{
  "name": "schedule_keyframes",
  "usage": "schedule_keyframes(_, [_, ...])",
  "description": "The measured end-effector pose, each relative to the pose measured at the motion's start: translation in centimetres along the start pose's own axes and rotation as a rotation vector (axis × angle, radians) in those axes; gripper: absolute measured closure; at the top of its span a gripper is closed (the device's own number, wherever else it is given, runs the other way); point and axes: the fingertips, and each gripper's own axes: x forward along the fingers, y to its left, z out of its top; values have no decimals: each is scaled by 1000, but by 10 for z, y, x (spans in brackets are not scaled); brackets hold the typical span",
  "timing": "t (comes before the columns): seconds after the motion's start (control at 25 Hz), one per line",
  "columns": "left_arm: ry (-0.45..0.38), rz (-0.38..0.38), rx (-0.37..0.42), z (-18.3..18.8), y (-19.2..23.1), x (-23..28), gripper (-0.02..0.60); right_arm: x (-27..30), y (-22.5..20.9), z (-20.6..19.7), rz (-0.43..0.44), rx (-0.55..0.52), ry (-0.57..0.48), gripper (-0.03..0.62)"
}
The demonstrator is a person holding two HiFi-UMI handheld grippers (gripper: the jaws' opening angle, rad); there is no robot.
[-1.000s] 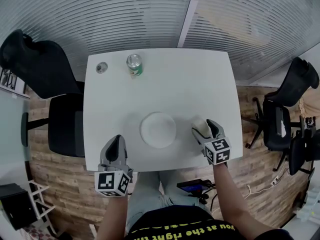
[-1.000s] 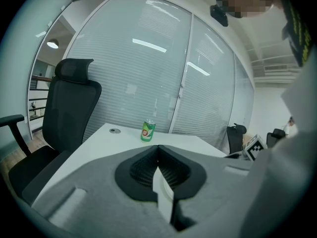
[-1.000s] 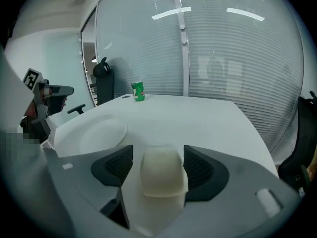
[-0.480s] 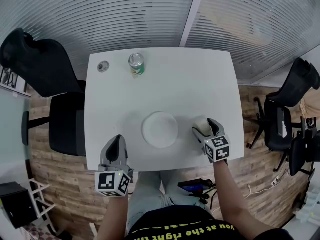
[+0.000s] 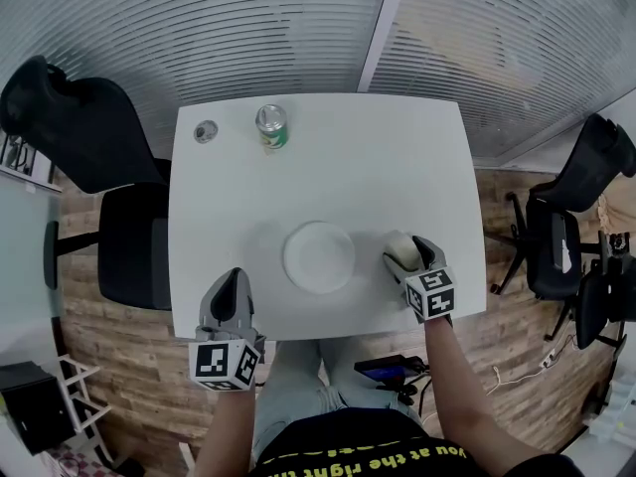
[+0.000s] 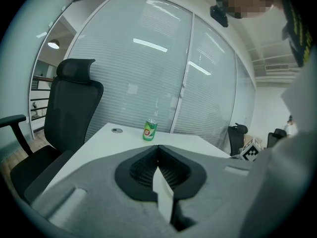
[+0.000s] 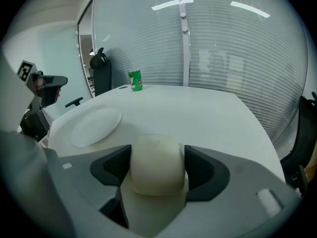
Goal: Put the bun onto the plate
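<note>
We are reading "you at the right" in yellow on the black shirt [image 5: 328, 447]; the label on the can [image 5: 270, 129] is defeating us.

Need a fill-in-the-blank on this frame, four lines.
In the head view the bun lies to the ___ of the plate.
The plate holds ___.
The can is ___ in colour.
The left claw has its jaws ___.
Missing: right; nothing; green; shut.
</note>
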Motion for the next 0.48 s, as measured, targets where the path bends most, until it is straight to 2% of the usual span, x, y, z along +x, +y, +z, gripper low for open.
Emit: schedule_keyframes(0.48, [0,2,1,0,1,0,581,0,0,1,2,-2,1,261])
